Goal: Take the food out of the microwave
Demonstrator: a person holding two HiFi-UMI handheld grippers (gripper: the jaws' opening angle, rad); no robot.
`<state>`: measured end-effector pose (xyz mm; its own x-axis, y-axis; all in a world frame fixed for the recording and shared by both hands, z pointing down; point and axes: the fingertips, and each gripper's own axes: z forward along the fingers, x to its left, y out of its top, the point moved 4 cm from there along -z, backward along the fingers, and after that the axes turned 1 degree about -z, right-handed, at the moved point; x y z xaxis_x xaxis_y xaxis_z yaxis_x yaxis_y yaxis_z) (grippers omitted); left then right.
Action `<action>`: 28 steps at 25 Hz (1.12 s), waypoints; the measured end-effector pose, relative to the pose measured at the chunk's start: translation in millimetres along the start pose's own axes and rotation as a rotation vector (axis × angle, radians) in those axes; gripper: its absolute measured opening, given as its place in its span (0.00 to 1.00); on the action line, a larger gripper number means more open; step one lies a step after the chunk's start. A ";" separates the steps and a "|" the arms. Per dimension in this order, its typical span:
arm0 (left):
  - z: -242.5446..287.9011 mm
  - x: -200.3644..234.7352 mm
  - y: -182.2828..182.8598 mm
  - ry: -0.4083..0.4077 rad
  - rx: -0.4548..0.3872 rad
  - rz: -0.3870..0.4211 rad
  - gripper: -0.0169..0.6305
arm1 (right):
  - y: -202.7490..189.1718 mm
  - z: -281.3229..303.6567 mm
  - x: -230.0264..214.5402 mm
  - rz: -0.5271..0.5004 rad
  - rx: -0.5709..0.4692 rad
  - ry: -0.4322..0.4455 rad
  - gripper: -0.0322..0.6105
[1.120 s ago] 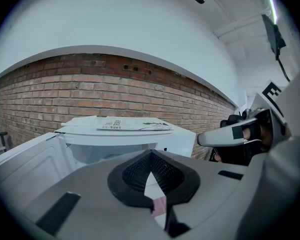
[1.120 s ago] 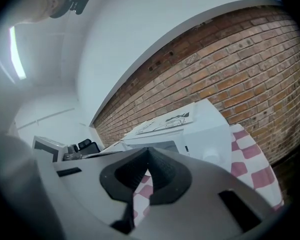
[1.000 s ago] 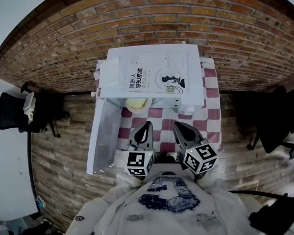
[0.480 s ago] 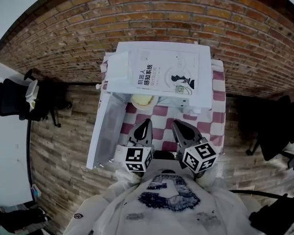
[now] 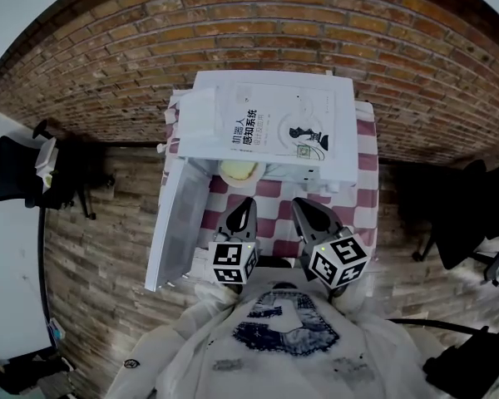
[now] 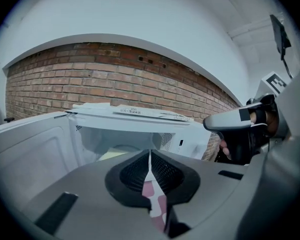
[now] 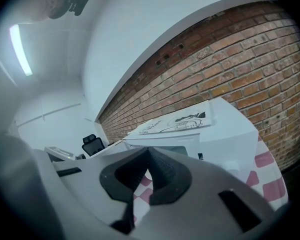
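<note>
Left gripper (image 5: 244,204): held low in front of the person's chest, level with the right one, and pointing at the open microwave with a slight downward tilt. Its own view (image 6: 150,156) shows the jaws pressed together with nothing between them.
Left marker cube (image 5: 233,264): at the gripper's rear, just above the person's shirt (image 5: 283,339).
Right gripper (image 5: 300,209): beside the left one and apart from it, angled slightly inward toward the microwave front. In its own view (image 7: 149,156) the jaw tips meet and hold nothing.
Right marker cube (image 5: 339,262): at the rear, tilted.
Microwave door (image 5: 179,223): swung fully open to the left, its edge reaching toward the person. It stands just left of the left gripper.
Microwave (image 5: 326,173): white, standing on the table against the brick wall (image 5: 258,23), with its cavity facing both grippers.
Food (image 5: 239,170): pale yellow and round, inside the cavity near the opening. It is ahead of the left gripper's tips and not touched by them.
Book (image 5: 279,127): lies flat on the microwave's top.
Tablecloth (image 5: 270,223): red and white checks, bare between the grippers and the cavity.
Left chair (image 5: 12,177): black, well off to the left.
Right chair (image 5: 466,214): dark, well off to the right.
</note>
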<state>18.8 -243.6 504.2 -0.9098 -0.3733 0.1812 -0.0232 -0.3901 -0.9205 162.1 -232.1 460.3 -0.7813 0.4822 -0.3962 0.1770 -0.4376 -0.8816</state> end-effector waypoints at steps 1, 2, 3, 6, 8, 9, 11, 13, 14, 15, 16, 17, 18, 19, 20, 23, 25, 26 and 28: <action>0.9 1.1 -2.3 0.000 0.005 -0.004 0.04 | -0.7 0.4 -0.3 -0.001 0.002 -0.002 0.07; 1.7 2.2 -4.9 -0.001 0.010 -0.010 0.04 | -1.5 0.6 -0.6 -0.001 0.003 -0.005 0.07; 2.6 3.0 -7.5 -0.003 0.015 -0.016 0.04 | -2.5 0.6 -1.1 -0.001 0.005 -0.008 0.07; 5.4 5.0 -14.3 -0.008 0.027 -0.039 0.05 | -5.5 0.0 -2.8 0.000 0.008 -0.018 0.07; 7.8 7.1 -19.4 -0.003 0.041 -0.056 0.06 | -6.8 -0.8 -3.8 0.000 0.010 -0.021 0.07; 9.5 8.3 -22.4 0.003 0.054 -0.060 0.08 | -7.2 -1.1 -4.1 0.001 0.012 -0.022 0.07; 13.5 10.7 -29.1 0.008 0.079 -0.069 0.13 | -7.8 -1.8 -4.3 0.004 0.014 -0.023 0.07; 18.0 13.8 -36.7 0.002 0.099 -0.110 0.17 | -7.9 -2.3 -4.4 0.005 0.013 -0.024 0.07; 20.5 15.9 -40.8 -0.001 0.110 -0.136 0.20 | -7.9 -2.5 -4.5 0.004 0.012 -0.025 0.07; 23.0 18.2 -44.7 -0.005 0.120 -0.163 0.23 | -7.6 -2.7 -4.8 0.003 0.011 -0.026 0.07; 25.6 20.4 -48.2 -0.009 0.128 -0.190 0.29 | -7.2 -2.9 -5.3 0.003 0.011 -0.027 0.07; 28.3 22.5 -51.0 -0.015 0.133 -0.217 0.33 | -6.5 -3.3 -6.2 0.002 0.010 -0.029 0.07; 31.1 24.5 -53.4 -0.021 0.137 -0.244 0.36 | -5.8 -3.9 -7.2 0.002 0.008 -0.032 0.07; 33.8 26.4 -55.6 -0.025 0.140 -0.269 0.38 | -5.1 -4.5 -8.3 0.002 0.006 -0.036 0.07; 36.4 28.2 -57.9 -0.029 0.144 -0.290 0.40 | -4.6 -5.1 -9.4 0.001 0.005 -0.039 0.07; 44.2 31.8 -65.8 -0.048 0.158 -0.360 0.46 | -3.6 -6.3 -11.7 -0.002 0.003 -0.046 0.07; 50.1 32.2 -71.5 -0.067 0.171 -0.413 0.51 | -2.9 -6.9 -13.3 -0.004 0.004 -0.049 0.07; 53.0 32.1 -73.9 -0.075 0.175 -0.434 0.52 | -2.6 -7.4 -14.4 -0.005 0.004 -0.051 0.07; 58.4 33.4 -77.8 -0.083 0.172 -0.479 0.52 | -1.8 -8.8 -16.6 -0.008 0.005 -0.057 0.07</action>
<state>14.4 -274.9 602.1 -0.7778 -0.1817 0.6017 -0.3547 -0.6635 -0.6587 180.0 -232.7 466.1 -0.8154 0.4422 -0.3736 0.1673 -0.4378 -0.8834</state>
